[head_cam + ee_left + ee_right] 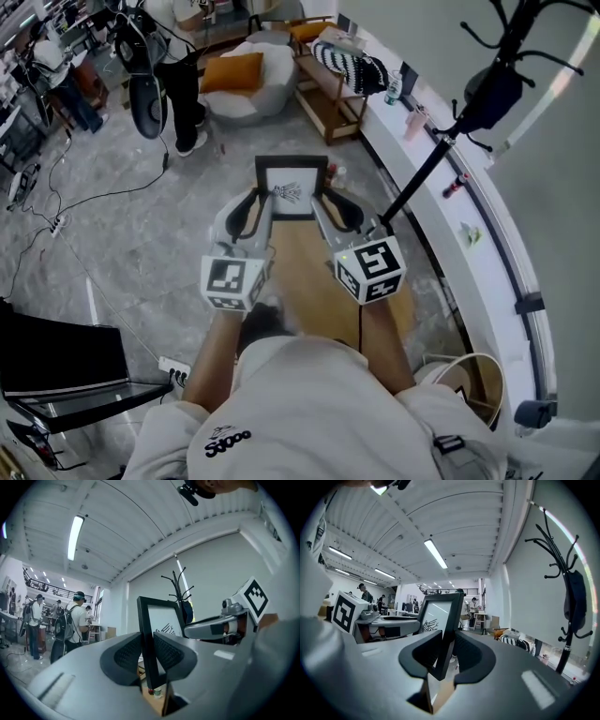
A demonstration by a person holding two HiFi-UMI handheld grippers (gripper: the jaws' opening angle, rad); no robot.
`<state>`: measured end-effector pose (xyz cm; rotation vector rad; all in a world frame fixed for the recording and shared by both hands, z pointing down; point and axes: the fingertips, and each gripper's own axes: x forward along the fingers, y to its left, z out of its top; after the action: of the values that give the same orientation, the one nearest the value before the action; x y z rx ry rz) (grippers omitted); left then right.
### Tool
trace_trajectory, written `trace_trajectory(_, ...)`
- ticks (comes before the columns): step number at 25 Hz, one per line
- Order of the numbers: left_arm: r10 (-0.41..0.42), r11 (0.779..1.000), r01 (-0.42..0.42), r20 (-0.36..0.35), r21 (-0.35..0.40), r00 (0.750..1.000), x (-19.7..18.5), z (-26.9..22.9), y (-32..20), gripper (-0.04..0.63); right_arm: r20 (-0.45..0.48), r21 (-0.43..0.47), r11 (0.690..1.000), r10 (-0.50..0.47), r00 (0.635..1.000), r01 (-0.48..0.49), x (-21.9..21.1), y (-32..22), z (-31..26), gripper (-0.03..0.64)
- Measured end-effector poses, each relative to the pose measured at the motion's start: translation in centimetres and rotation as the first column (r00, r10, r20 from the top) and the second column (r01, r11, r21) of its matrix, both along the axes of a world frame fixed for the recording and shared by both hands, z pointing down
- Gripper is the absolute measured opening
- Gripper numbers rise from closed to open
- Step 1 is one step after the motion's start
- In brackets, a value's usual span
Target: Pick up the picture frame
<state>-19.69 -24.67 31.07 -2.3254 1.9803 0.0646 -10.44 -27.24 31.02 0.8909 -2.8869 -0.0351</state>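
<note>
A black picture frame [292,187] with a white print hangs in the air above a wooden bench [319,281], held from both sides. My left gripper [261,208] is shut on its left edge, and my right gripper [321,208] is shut on its right edge. In the left gripper view the frame's black edge [147,644] stands upright, pinched between the dark pads. The right gripper view shows the frame [440,625] tilted slightly, its lower edge clamped between the pads there. Both grippers point about level.
A black coat stand [487,84] rises at the right beside a long white ledge [450,206] with small bottles. A wooden rack [328,94] and a white armchair [246,80] stand beyond. A person [178,56] stands at the upper left; cables cross the grey floor.
</note>
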Motion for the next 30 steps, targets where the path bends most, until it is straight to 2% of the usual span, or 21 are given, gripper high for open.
trace_trajectory(6,0.017,0.998,-0.018,0.021,0.065,1.000,0.5,-2.9,1.3,0.087,0.023,0.062,0.998,-0.021,1.000,0.019,0.4,1.3,-2.8,0.087)
trace_trajectory(14,0.007,0.991,-0.013,0.040,0.135,0.999,0.4,-6.0,3.5,0.087,0.046,0.093,0.995,-0.034,0.998,0.030,0.1,3.0,-5.1,0.087)
trace_trajectory(30,-0.014,0.993,0.011,0.030,0.114,0.999,0.2,-5.1,5.4,0.087,0.029,0.082,0.994,-0.067,0.997,0.065,-0.2,4.9,-4.5,0.086)
